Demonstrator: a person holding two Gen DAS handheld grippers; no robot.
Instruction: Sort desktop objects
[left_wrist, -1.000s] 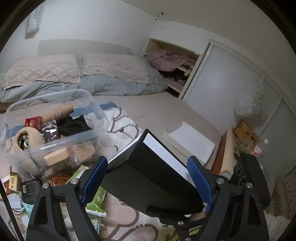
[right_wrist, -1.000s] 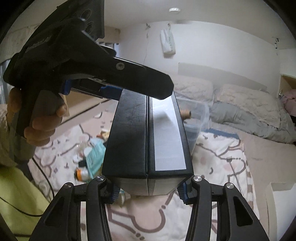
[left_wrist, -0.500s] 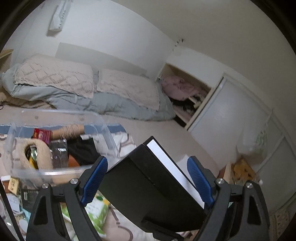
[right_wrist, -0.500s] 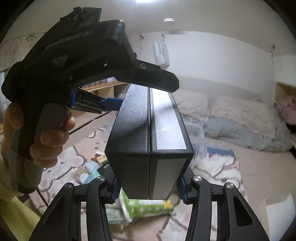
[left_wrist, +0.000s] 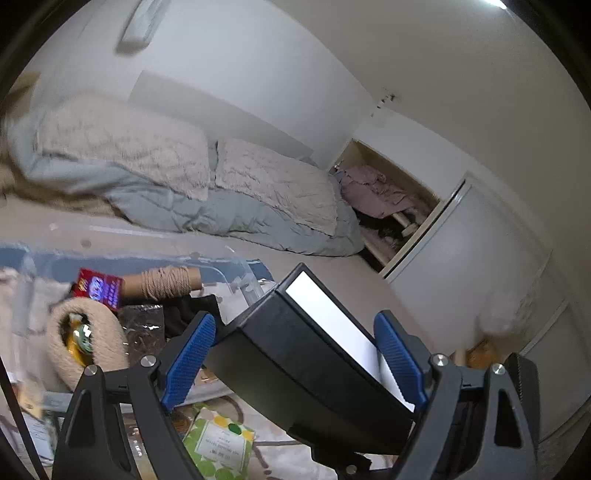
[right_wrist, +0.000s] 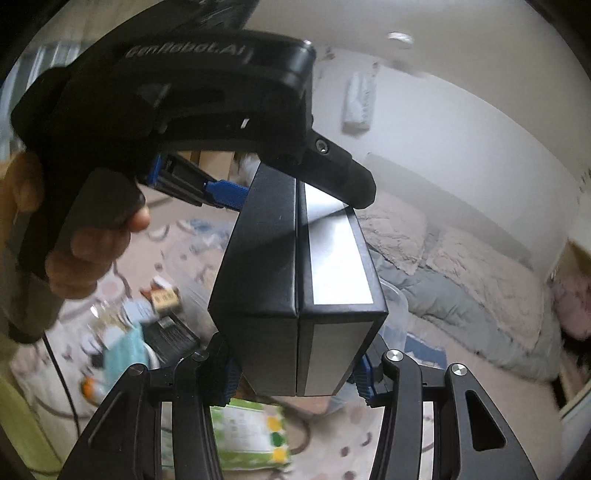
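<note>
The bed fills the far side of the room, two pale pillows on a grey duvet against the white wall. Right of it an open closet shows pink clothes, and beside that a white sliding door.

In front of the bed, a patterned blanket is strewn with small things. A clear bin stands at its bed-side edge, holding a twine spool, a red packet and a coil of rope. A green-dotted pack lies on the blanket just below the grippers.

The box, black with a white panel, is held in the air above the blanket, close to the bin, between both grippers. The left gripper points somewhat downward and spans the box's wide sides, its blue pads set far apart and pressed to either face. In the right camera's view, that gripper crosses over the box's far end, with a hand wrapped around its grip. The right gripper comes in from the opposite, narrower end, also tilted down, its jaws about a third open and clamped on the box's sides. The box blocks much of the blanket and part of the bin from both cameras.
</note>
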